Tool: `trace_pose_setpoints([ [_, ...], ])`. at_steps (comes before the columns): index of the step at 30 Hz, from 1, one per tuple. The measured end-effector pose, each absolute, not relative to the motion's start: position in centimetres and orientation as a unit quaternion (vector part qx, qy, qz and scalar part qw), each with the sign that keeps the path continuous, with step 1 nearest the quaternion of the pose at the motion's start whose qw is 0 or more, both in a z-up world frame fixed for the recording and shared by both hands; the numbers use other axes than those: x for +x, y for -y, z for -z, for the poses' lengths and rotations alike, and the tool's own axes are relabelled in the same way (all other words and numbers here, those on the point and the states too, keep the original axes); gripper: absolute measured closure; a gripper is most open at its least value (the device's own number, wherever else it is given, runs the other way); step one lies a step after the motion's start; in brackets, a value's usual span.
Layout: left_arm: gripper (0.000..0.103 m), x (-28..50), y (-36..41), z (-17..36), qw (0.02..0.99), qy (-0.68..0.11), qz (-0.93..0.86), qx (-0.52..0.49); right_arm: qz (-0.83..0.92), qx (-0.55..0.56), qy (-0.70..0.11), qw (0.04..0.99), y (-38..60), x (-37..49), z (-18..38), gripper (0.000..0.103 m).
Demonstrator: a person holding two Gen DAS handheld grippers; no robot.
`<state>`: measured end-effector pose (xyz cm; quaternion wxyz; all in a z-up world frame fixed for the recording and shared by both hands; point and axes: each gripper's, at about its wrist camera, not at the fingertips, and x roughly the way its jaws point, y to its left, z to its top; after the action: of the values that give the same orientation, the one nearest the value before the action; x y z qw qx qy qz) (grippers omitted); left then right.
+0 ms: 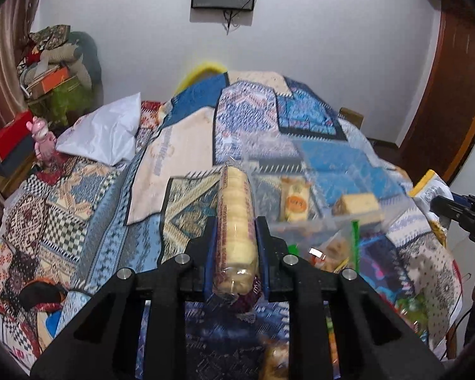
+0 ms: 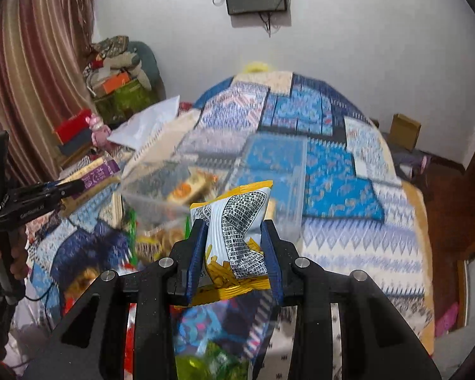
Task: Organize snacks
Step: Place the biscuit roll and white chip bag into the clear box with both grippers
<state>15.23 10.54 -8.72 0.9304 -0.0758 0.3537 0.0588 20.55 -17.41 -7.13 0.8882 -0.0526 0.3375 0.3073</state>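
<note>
The left hand-held gripper [image 1: 236,247] is closed down on a clear-wrapped biscuit roll [image 1: 236,221], gripped across the middle with the roll pointing forward along the fingers. The right hand-held gripper [image 2: 234,250] is pinched shut on a small yellow-and-white snack bag [image 2: 237,231], squeezed at its waist so the film is crumpled between the pads.

Both are judged to be light. The roll looks stiff but crumbly, so a mid-length grip with gentle pressure seems right; too much squeeze could crack the biscuits. The bag is soft, puffy and slippery, with fragile sticks inside, so it is probably best held near a sealed edge rather than across the belly.

Just this side of the clear plastic bin [image 2: 205,186], a blurred heap of loose snacks [image 2: 161,237] is spread on the patchwork bed cover [image 2: 332,171]. The bin is seen just ahead of both held items, with a few packets [image 1: 296,202] already inside. Beyond the bin, a white pillow [image 1: 107,139] is lying at its far left.

The roll's full length is shown only in the left view, where the bag is just a sliver at the right edge. The bag's printing and the bin's far wall are only made out in the right view.
</note>
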Motion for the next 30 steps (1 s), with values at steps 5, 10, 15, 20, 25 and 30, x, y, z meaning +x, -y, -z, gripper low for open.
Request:
trace_pose_setpoints([
  [5, 0.081, 17.2, -9.6, 7.7, 0.936, -0.342, -0.048, -0.068, -0.315, -0.049, -0.315, 0.894, 16.0, 21.8, 5.7, 0.071],
  [10, 0.081, 19.6, -8.5, 8.1, 0.936, -0.345, -0.032, -0.060, -0.321, -0.051, -0.312, 0.893, 14.1, 23.6, 5.6, 0.071],
  [15, 0.081, 22.2, -8.1, 9.6, 0.929, -0.363, -0.016, -0.067, -0.333, -0.051, -0.324, 0.884, 12.3, 25.3, 6.5, 0.071],
  [20, 0.081, 24.4, -7.7, 11.4, 0.920, -0.386, -0.007, -0.066, -0.336, -0.057, -0.340, 0.877, 10.5, 27.1, 7.9, 0.071],
  [25, 0.081, 25.5, -7.2, 12.3, 0.920, -0.388, -0.001, -0.059, -0.339, -0.066, -0.368, 0.863, 8.9, 29.1, 9.9, 0.071],
  [30, 0.081, 26.5, -6.7, 12.6, 0.920, -0.390, 0.001, -0.045, -0.340, -0.079, -0.386, 0.854, 7.9, 29.8, 11.5, 0.071],
])
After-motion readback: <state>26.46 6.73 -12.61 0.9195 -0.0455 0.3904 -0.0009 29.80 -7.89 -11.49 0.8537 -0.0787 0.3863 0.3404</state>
